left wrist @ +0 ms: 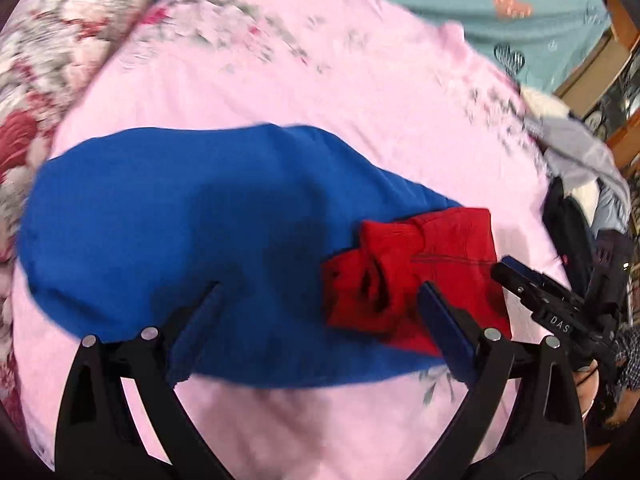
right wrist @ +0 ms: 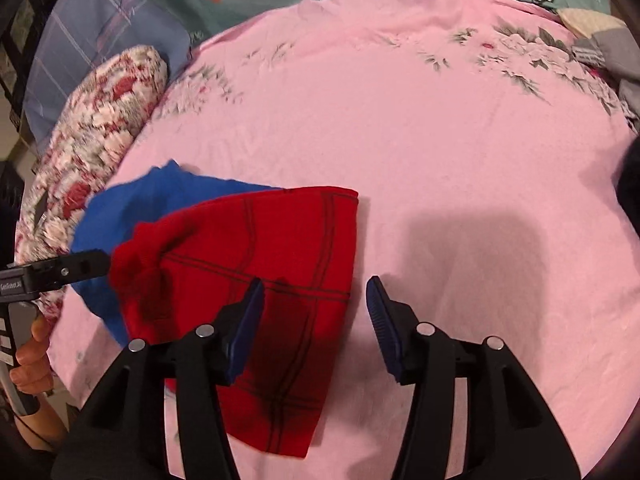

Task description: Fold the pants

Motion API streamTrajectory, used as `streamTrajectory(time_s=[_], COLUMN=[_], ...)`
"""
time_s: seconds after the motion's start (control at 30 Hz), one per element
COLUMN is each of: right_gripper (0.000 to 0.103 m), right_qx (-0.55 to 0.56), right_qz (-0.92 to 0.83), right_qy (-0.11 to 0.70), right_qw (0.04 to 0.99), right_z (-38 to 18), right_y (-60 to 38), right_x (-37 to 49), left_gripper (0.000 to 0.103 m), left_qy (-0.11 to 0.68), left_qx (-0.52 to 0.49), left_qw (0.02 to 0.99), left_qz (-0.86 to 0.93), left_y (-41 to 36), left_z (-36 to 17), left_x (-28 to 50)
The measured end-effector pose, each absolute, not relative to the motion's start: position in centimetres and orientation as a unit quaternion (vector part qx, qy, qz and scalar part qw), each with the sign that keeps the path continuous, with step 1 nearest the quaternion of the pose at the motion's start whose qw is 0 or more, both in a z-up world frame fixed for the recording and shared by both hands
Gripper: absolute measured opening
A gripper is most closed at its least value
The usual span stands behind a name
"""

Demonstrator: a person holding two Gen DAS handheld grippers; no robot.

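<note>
The left tool hangs spread apart over blue cloth, gripping nothing. The right tool is also spread wide, empty, its left finger above the red pants. The pants lie on the pink bed sheet near the bed's near edge, overlapping the blue cloth

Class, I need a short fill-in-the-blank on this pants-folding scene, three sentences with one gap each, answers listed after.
1. The pants have a red part and a ____ part.
2. They lie on a ____ floral sheet.
3. Both the left gripper and the right gripper have their jaws ____, gripping nothing.

Missing words: blue; pink; open
</note>
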State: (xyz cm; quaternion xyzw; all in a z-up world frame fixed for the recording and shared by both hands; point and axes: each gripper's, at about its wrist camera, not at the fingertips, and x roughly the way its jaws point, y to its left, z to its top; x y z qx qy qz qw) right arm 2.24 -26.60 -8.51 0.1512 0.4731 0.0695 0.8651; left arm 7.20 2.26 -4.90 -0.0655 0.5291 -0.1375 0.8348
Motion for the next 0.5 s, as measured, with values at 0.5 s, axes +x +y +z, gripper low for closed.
streamTrajectory(time_s=[0.5], right_gripper=[0.065], right_qx=[0.078], right_qz=[0.084], right_qy=[0.473], right_qw=[0.874], right_z=[-8.3], right_y=[-22.0], right_x=[-0.3], left_gripper=[0.097], left_qy=[0.530], left_qx=[-0.204], left_qw=[0.819], left_qz=[0.077], left_y=[18.5], left_z=[-6.8], left_x=[4.0])
